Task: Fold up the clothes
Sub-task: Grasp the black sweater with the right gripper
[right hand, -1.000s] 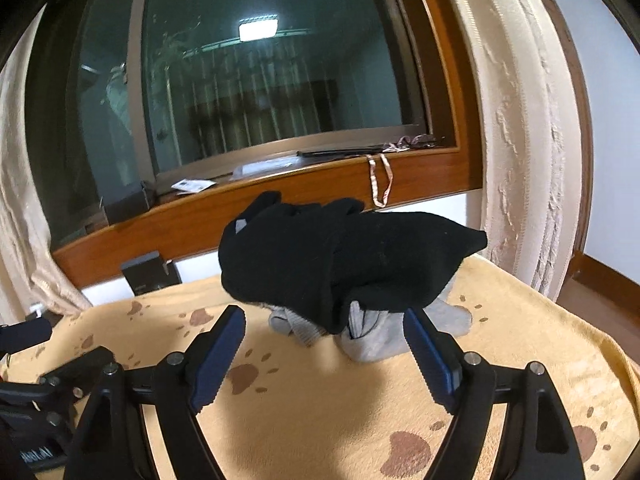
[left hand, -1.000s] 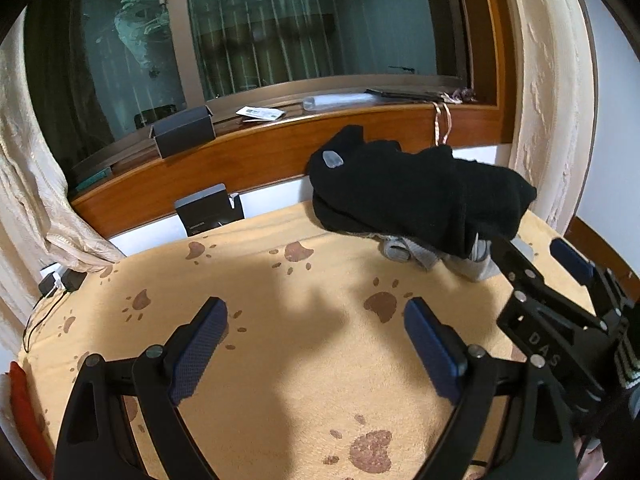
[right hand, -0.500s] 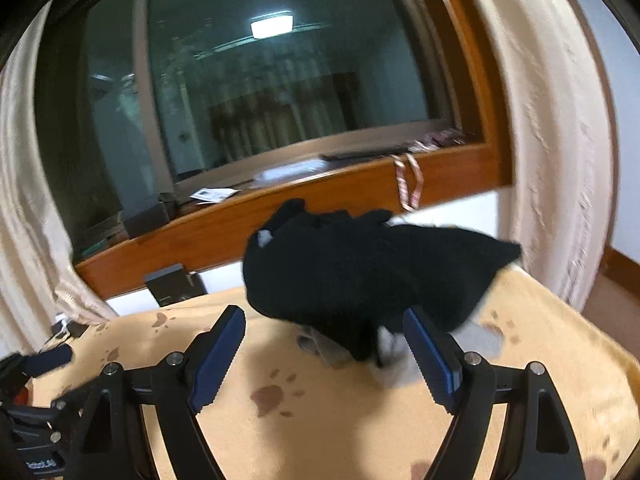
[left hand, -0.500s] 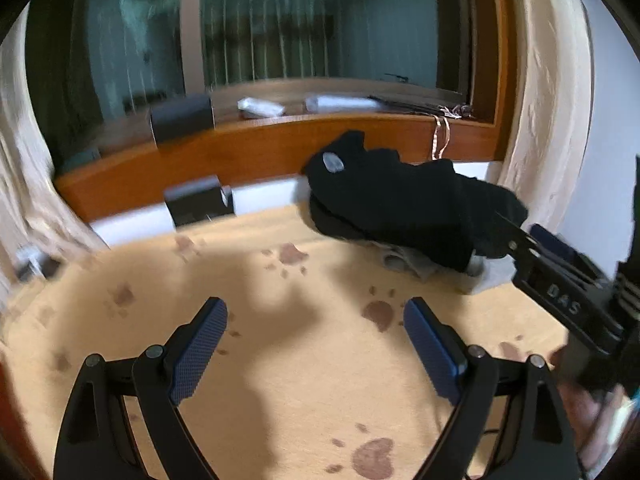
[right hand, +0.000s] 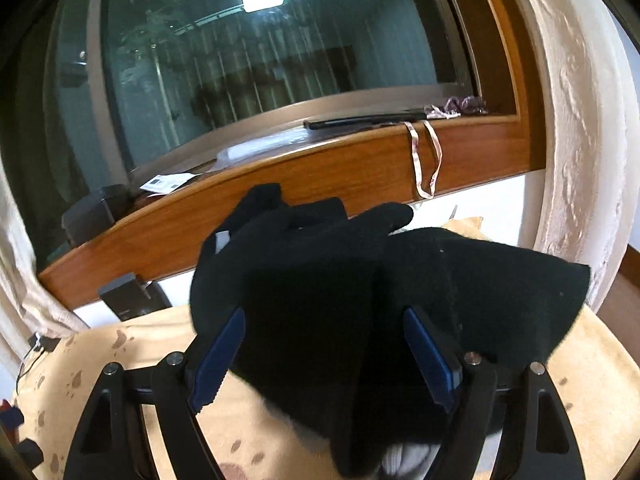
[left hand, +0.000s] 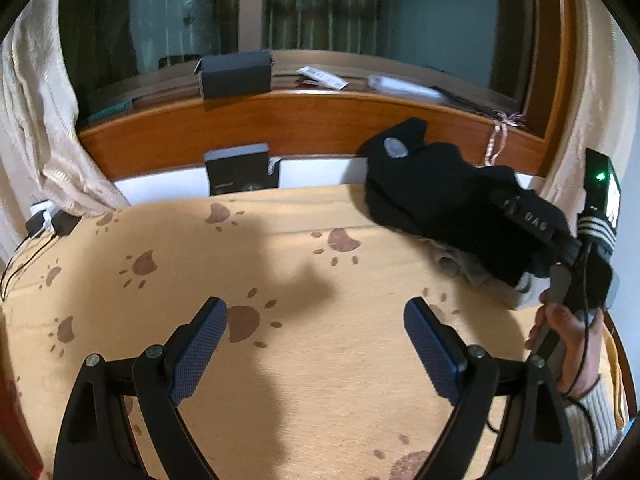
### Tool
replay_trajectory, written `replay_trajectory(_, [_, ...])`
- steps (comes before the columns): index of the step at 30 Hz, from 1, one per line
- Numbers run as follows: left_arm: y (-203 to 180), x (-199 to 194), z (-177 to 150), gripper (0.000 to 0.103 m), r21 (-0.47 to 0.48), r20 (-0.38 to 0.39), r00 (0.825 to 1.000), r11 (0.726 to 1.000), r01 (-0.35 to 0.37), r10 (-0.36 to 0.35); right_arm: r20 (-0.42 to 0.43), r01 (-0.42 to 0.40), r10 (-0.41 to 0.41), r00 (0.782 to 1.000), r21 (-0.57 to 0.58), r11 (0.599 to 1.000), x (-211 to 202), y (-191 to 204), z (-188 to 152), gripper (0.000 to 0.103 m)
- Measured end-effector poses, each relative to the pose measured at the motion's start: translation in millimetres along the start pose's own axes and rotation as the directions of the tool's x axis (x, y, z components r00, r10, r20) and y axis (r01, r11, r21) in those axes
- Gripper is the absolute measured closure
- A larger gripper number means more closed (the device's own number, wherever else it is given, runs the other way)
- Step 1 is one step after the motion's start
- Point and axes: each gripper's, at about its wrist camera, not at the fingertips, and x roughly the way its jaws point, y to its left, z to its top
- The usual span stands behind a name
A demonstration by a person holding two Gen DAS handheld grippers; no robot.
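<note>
**Desk:** Where is the clothing, and which way does it run?

**Photographer:** A black garment [left hand: 448,196] lies crumpled on the far right of a tan blanket printed with brown paw marks [left hand: 304,344], close under the wooden window sill [left hand: 304,120]. In the left wrist view its long axis slants from a grey tag end near the sill down toward the right edge of the blanket. A grey garment [left hand: 460,268] peeks out beneath it.

**Desk:** And the tools?

**Photographer:** The right hand-held gripper [right hand: 324,356] has its blue pads [right hand: 428,356] spread wide on either side of the black fabric, not pressing it; whether they brush it I cannot tell. The left hand-held gripper [left hand: 316,348] hangs over bare blanket, jaws wide, nothing between them, well apart from the pile. The person's right hand [left hand: 568,344], in a knit cuff, grips the handle at the frame's right edge.

**Desk:** Surroundings?

**Photographer:** Cream curtains [left hand: 44,128] flank a dark window; a black box [left hand: 236,74] sits on the sill.
</note>
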Motion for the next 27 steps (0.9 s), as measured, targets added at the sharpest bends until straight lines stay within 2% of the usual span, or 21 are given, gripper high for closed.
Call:
replay_trajectory(1, [1.4, 3.8, -1.2, 0.011, -0.007, -0.011, 1.000, 1.000, -0.005, 0.005, -0.001, -0.001, 0.001, 1.000, 0.002, 1.000, 3.3, -1.5, 0.5, 0.022])
replay_trajectory(2, [2.6, 7.5, -2.5, 0.011, -0.014, -0.023, 1.000, 1.000, -0.009, 0.009, -0.002, -0.004, 0.004, 1.000, 0.003, 1.000, 6.0, -3.1, 0.4, 0.031])
replay_trajectory(3, [3.2, 10.8, -3.3, 0.011, -0.018, -0.033, 0.999, 1.000, -0.012, 0.012, -0.004, -0.009, 0.009, 1.000, 0.004, 1.000, 7.6, -5.2, 0.1, 0.044])
replay_trajectory(4, [3.8, 13.8, -4.0, 0.011, -0.021, -0.041, 0.999, 1.000, -0.017, 0.016, -0.006, -0.013, 0.013, 1.000, 0.004, 1.000, 9.3, -7.4, -0.1, 0.054])
replay_trajectory(5, [4.4, 16.8, -4.9, 0.011, -0.024, -0.050, 0.999, 0.999, -0.022, 0.021, -0.009, -0.022, 0.022, 1.000, 0.006, 1.000, 10.5, -9.1, -0.4, 0.071])
replay_trajectory(6, [4.7, 19.3, -5.8, 0.011, -0.026, -0.057, 0.998, 0.999, -0.026, 0.024, -0.015, -0.036, 0.036, 0.999, 0.011, 0.999, 10.9, -10.1, -0.7, 0.073])
replay_trajectory(10, [3.7, 22.7, -8.0, 0.011, -0.025, -0.068, 0.997, 0.999, -0.028, 0.026, -0.033, -0.095, 0.095, 0.995, 0.029, 0.995, 7.5, -11.1, -1.1, 0.080])
replay_trajectory(14, [2.9, 22.0, -7.7, 0.011, -0.019, -0.069, 0.997, 0.999, -0.026, 0.024, -0.065, -0.239, 0.242, 0.968, 0.057, 0.969, -5.5, -1.5, -3.4, 0.083])
replay_trajectory(17, [5.5, 21.0, -6.1, 0.011, -0.029, -0.069, 0.997, 0.999, -0.022, 0.020, -0.087, -0.297, 0.296, 0.951, 0.008, 0.955, -17.8, 16.7, -9.6, 0.085])
replay_trajectory(19, [8.3, 20.2, -5.5, 0.011, -0.038, -0.068, 0.997, 0.999, -0.023, 0.020, -0.087, -0.298, 0.296, 0.951, -0.019, 0.954, -24.2, 26.3, -14.0, 0.085])
replay_trajectory(22, [13.1, 18.9, -3.7, 0.011, -0.053, -0.067, 0.998, 0.998, -0.020, 0.016, -0.076, -0.252, 0.248, 0.966, -0.046, 0.967, -28.3, 33.2, -18.2, 0.085])
replay_trajectory(27, [21.2, 18.6, 0.0, 0.011, -0.078, -0.064, 0.998, 0.997, -0.024, 0.019, -0.057, -0.199, 0.197, 0.979, -0.035, 0.979, -30.1, 27.3, -17.0, 0.084])
